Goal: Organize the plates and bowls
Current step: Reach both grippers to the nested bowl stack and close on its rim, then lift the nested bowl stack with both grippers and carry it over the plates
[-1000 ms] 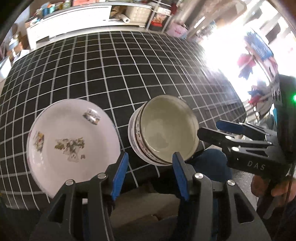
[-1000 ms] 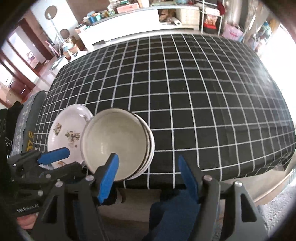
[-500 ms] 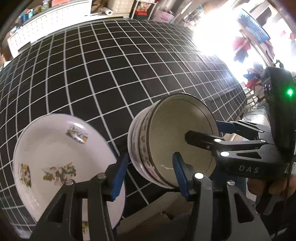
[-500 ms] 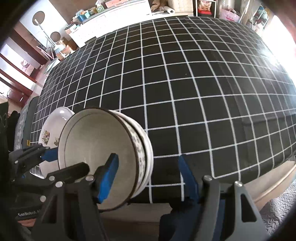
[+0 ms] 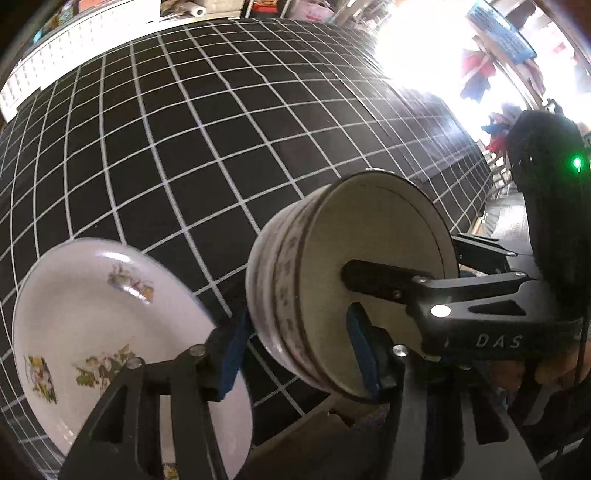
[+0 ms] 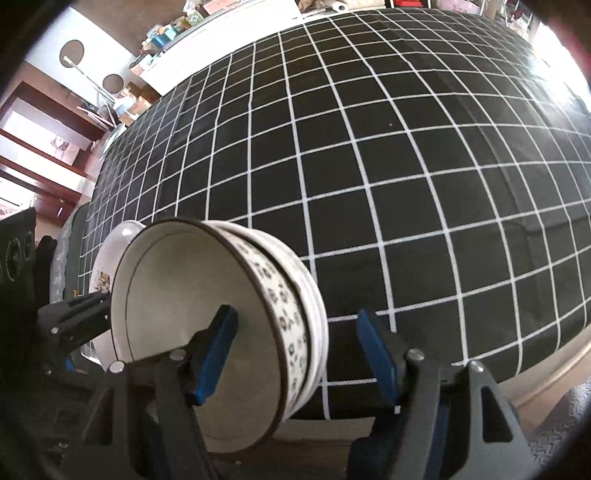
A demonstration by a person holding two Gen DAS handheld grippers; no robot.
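Observation:
A stack of nested patterned bowls stands at the near edge of the black checked table, beside a white floral plate on its left. My left gripper is open, its blue pads straddling the stack's near rim from the left side. My right gripper is open too; its left pad sits inside the top bowl and its right pad outside the stack's wall. The right gripper's finger shows across the bowl in the left wrist view. The plate's edge peeks out behind the bowls.
The checked tablecloth stretches far back and to the right. A white cabinet with clutter stands beyond the table's far edge. The table's front edge runs just under both grippers.
Both grippers have closed in on the bowl stack from either side, so it looms larger. The right gripper's left finger now reaches inside the top bowl.

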